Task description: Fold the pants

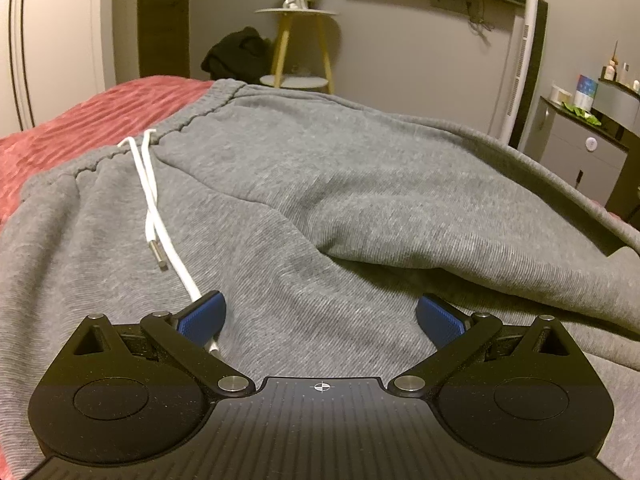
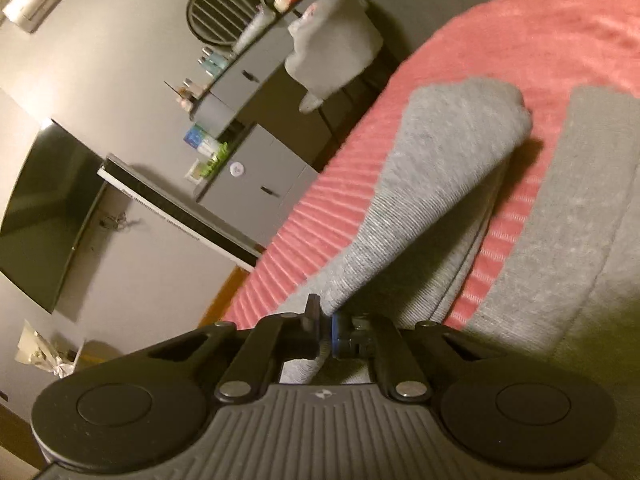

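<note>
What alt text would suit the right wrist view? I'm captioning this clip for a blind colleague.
The right gripper is shut on a raised grey pant leg, which stretches away from it above a pink bedspread. The other pant leg lies flat to the right, with a grey dresser against the wall behind.

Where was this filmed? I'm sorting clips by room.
Most likely a bedroom: grey pants lie on a bed with a red cover, facing a wall-mounted TV and a cabinet with toiletries.

black claw [image 1: 320, 316] bodies, blue ribbed pads [image 1: 204, 316], silver screws.
</note>
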Demonstrator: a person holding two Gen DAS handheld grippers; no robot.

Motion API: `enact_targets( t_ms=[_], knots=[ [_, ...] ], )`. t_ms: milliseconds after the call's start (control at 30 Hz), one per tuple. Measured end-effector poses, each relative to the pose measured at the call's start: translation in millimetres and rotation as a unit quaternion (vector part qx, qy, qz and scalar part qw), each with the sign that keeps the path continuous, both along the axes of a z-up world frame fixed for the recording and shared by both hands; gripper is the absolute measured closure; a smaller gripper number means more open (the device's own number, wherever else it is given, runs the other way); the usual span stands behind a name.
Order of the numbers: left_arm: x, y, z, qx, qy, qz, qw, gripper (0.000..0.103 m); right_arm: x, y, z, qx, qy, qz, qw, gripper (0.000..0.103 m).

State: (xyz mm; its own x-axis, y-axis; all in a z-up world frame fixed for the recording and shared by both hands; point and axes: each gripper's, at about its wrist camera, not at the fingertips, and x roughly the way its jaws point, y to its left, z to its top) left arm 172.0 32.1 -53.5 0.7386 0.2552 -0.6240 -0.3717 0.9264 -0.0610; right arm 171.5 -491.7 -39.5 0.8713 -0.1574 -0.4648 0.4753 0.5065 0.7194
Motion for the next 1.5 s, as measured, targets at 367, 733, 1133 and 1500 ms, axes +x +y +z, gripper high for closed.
enact_targets(
  t_ms=[367,733,1133,1500],
  knots=[
    [-27,32,85,-0.054,-0.179,-0.014,0.9823,0.000,-108,20,3,-0.046,0.014,0.003,0.999,0.098],
    [153,123,34,-0.325,0.021,-0.042,0.9445,0.049,-107,-8,-33,0.056,-0.006,-0.011,0.998,0.089],
    [164,120,63,-0.311,-0.035,-0.095,0.9450,0.097,-99,-24,-23,0.062,-0.015,-0.011,0.998,0.098],
    [-95,141,114,-0.232,-0.171,-0.163,0.9436,0.093,-200,-32,75,-0.048,-0.098,0.038,0.993,0.098]
  ],
)
